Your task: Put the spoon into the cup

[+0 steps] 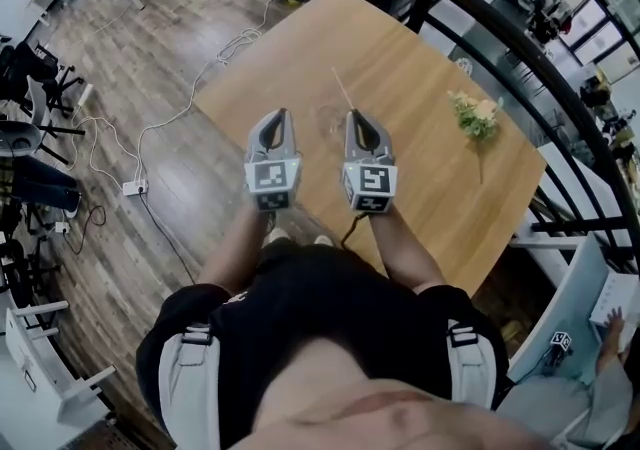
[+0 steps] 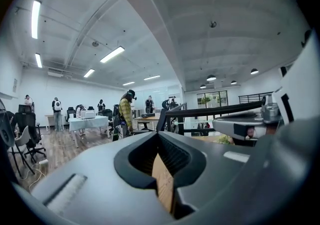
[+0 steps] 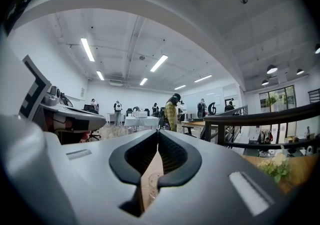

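Thin spoon [image 1: 341, 88] slanting up out of the clear cup [image 1: 327, 125], mid wooden table [image 1: 420, 68]. Just beside the cup, left gripper [image 1: 278, 113] and right gripper [image 1: 355, 116], each with jaws pressed together, empty. Further right, flower sprig [image 1: 475, 115].

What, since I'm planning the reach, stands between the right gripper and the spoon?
Nothing visible does. The thin spoon shows just beyond the tip of the shut right gripper, and the cup stands close beside it, not between.
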